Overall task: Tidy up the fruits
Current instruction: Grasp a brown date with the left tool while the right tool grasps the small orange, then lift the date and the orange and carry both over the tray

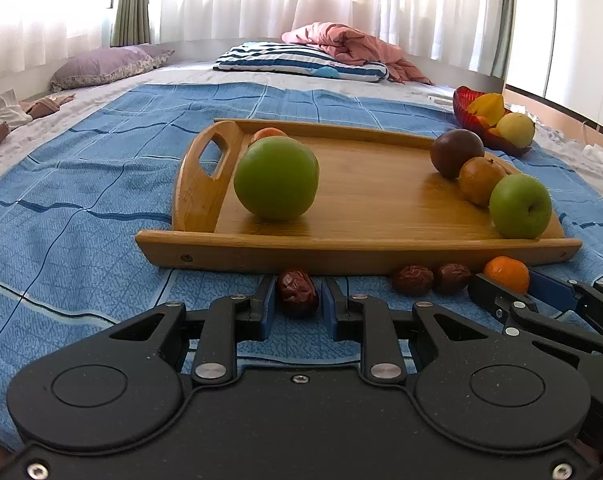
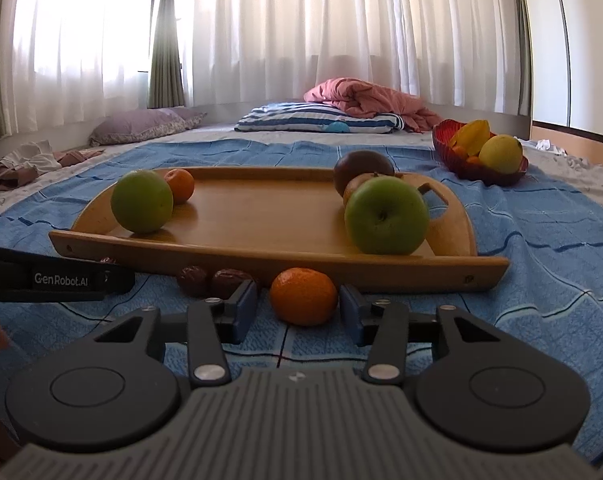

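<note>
A dark red date (image 1: 297, 296) lies on the blue bedspread in front of the wooden tray (image 1: 341, 248), and my left gripper (image 1: 298, 300) is shut on it. A mandarin (image 2: 303, 296) sits between the fingers of my right gripper (image 2: 299, 304), which is open, with a thin gap on each side of the fruit. Two more dates (image 2: 193, 280) (image 2: 229, 280) lie left of the mandarin against the tray's front rim. The tray holds two green apples (image 1: 276, 178) (image 1: 520, 206), a small mandarin (image 1: 267, 133), a dark round fruit (image 1: 456, 152) and a brownish fruit (image 1: 481, 180).
A red bowl (image 2: 441, 136) with yellow fruit stands on the bed beyond the tray's right end. Pillows, a striped cushion (image 1: 301, 60) and a pink quilt lie further back by the curtains. The left gripper's black casing (image 2: 61, 278) reaches in from the left.
</note>
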`<state>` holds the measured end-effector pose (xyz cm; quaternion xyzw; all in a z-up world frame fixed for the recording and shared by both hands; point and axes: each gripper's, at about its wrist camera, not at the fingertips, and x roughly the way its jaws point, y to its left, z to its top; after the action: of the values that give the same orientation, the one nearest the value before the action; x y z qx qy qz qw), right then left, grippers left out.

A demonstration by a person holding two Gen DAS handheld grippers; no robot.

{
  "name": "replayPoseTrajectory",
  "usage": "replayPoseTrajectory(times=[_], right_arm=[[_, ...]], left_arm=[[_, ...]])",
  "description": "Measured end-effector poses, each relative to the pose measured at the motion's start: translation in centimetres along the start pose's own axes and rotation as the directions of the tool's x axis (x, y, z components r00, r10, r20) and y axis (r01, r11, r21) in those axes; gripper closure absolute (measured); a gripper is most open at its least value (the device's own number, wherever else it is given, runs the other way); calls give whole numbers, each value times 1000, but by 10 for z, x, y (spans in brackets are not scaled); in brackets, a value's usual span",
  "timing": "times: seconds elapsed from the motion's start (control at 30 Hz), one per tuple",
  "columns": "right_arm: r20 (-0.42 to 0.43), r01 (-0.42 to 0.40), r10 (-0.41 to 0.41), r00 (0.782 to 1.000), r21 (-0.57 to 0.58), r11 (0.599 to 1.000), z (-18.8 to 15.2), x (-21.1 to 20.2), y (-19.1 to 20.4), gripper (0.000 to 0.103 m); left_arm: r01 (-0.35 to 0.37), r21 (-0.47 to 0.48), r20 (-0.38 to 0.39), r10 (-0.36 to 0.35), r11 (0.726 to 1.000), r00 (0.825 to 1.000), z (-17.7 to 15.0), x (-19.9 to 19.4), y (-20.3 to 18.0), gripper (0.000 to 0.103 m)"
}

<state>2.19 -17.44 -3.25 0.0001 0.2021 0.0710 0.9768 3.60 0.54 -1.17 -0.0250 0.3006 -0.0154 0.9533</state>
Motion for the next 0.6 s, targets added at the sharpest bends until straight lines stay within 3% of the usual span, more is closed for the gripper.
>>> replayPoseTrajectory(times=[0.27, 0.33, 0.4, 0.6], right_arm=[[-2, -1, 1, 1000, -16, 1000, -1, 2, 2, 52], [-2, -1, 1, 1000, -20, 1000, 0, 2, 2, 54], [-3, 6, -6, 1000, -25, 1000, 0, 2, 3, 63], [3, 14, -14, 1000, -20, 1000, 5, -2, 3, 63]], left_arm=[[-4, 14, 2, 4, 1000, 1000, -1, 4, -2, 79], [-6, 22, 3, 6, 1000, 1000, -1, 4, -3, 79], [-23, 28, 9, 22, 999, 1000, 0, 3, -6, 82], [-30, 48, 36, 28, 998, 999, 7, -5, -8, 82]])
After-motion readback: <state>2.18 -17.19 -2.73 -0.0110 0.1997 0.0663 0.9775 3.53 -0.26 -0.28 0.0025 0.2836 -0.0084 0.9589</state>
